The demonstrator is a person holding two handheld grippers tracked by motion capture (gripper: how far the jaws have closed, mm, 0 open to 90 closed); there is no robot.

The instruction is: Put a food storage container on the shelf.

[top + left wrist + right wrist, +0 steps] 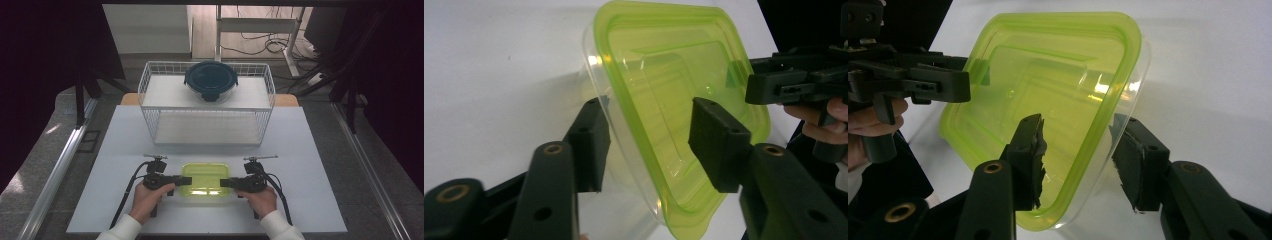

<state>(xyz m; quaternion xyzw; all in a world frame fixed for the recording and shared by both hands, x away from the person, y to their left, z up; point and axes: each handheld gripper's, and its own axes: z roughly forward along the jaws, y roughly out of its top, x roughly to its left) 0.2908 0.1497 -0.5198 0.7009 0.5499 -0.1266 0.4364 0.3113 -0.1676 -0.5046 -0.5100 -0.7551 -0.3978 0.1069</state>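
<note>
A clear rectangular container with a lime-green lid [206, 176] lies near the front edge of the white table [305, 150]. My left gripper [184, 180] is at its left end and my right gripper [225, 183] at its right end. In the left gripper view the container [664, 65] has its rim between the spread jaws of the left gripper [650, 110], one jaw over the lid and one outside the clear wall. The right gripper [1080, 125] straddles the opposite rim of the container [1048, 65] the same way. Both are open.
A white wire rack [150, 85] stands at the table's far middle, and a round glass container with a dark blue lid [211, 79] sits on its top shelf. Bare table stretches to either side of the green-lidded container. Cables lie on the floor behind.
</note>
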